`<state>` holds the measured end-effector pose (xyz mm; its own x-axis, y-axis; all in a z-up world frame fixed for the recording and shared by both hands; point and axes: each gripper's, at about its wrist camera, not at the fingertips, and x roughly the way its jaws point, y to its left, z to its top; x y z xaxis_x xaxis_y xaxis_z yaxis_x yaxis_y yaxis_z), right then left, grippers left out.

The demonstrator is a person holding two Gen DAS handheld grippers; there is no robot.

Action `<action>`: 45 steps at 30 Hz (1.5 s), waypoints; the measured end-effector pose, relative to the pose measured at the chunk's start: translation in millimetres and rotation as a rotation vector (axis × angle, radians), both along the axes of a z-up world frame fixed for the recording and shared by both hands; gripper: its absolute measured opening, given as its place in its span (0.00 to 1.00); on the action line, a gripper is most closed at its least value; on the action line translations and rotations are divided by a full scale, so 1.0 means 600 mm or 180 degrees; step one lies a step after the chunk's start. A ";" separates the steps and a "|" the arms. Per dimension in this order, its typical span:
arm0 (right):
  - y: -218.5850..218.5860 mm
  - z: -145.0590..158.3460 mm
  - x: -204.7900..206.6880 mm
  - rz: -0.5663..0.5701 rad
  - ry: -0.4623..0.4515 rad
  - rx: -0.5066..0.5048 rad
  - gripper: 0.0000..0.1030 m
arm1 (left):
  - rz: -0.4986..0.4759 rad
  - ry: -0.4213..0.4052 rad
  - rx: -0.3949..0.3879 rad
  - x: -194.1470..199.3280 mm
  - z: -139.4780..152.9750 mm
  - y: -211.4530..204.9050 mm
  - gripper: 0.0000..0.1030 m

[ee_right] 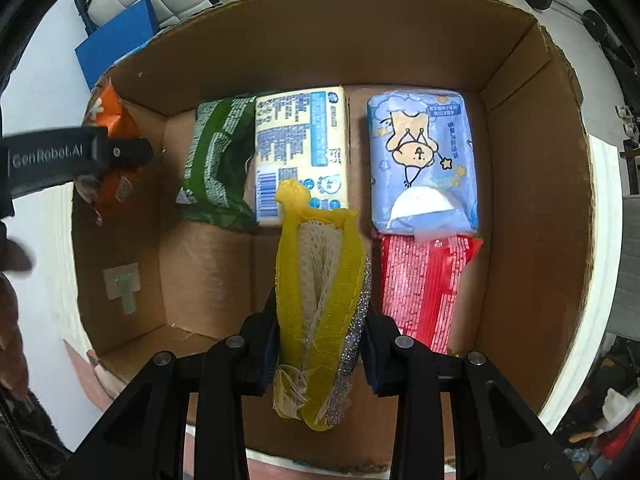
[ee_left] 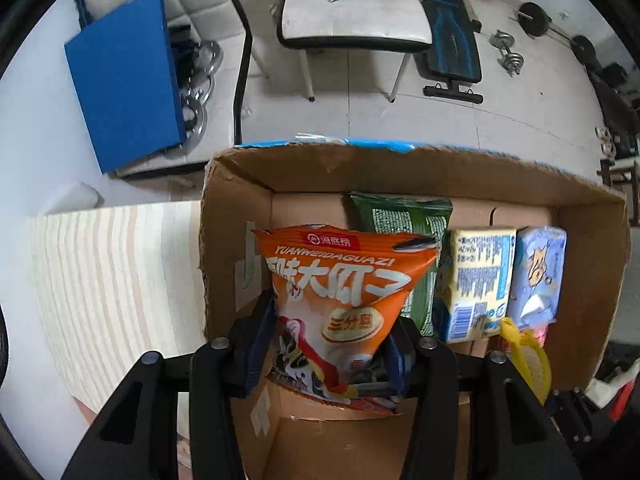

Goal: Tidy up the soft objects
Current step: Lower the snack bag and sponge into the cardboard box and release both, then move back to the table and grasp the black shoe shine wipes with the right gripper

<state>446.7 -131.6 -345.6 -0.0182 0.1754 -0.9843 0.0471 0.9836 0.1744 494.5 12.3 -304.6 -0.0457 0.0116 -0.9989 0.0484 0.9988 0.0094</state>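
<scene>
My left gripper point(ee_left: 328, 344) is shut on an orange snack bag point(ee_left: 340, 296) and holds it upright over the left part of the cardboard box point(ee_left: 240, 208). My right gripper point(ee_right: 320, 340) is shut on a yellow mesh sponge point(ee_right: 320, 292) and holds it above the box floor point(ee_right: 204, 272). In the box lie a green bag point(ee_right: 216, 168), a yellow tissue pack point(ee_right: 300, 136), a blue bear tissue pack point(ee_right: 420, 160) and a red packet point(ee_right: 424, 284). The left gripper with the orange bag point(ee_right: 116, 120) shows at the left of the right wrist view.
The box stands on a pale striped table point(ee_left: 112, 280). Beyond it are a white chair point(ee_left: 352, 12), a blue board point(ee_left: 124, 80), a weight bench point(ee_left: 452, 44) and dumbbells point(ee_left: 508, 52) on the tiled floor.
</scene>
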 end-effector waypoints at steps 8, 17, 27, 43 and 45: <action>-0.012 0.033 0.002 0.0008 -0.0044 -0.0093 0.77 | 0.0050 -0.0158 -0.0121 0.001 0.043 0.009 0.93; -0.006 0.065 -0.030 0.0044 -0.0130 -0.0148 1.00 | -0.0025 -0.0371 -0.0131 -0.071 0.080 0.008 0.96; -0.001 0.142 -0.155 -0.0038 -0.0710 0.0121 1.00 | -0.0159 -0.0960 -0.0011 -0.247 0.150 0.031 0.96; 0.141 -0.131 -0.274 -0.0505 0.0039 0.0467 0.56 | 0.0593 -0.0383 0.0513 -0.449 -0.053 0.215 0.96; 0.156 -0.130 -0.276 -0.0409 -0.0003 0.0361 0.46 | 0.0546 -0.0397 0.0476 -0.446 -0.057 0.208 0.96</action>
<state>281.4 -38.1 -423.6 0.0125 0.2863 -0.9581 0.1711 0.9434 0.2841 227.0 137.3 -338.6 0.0638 0.1624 -0.9847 -0.1324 0.9793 0.1529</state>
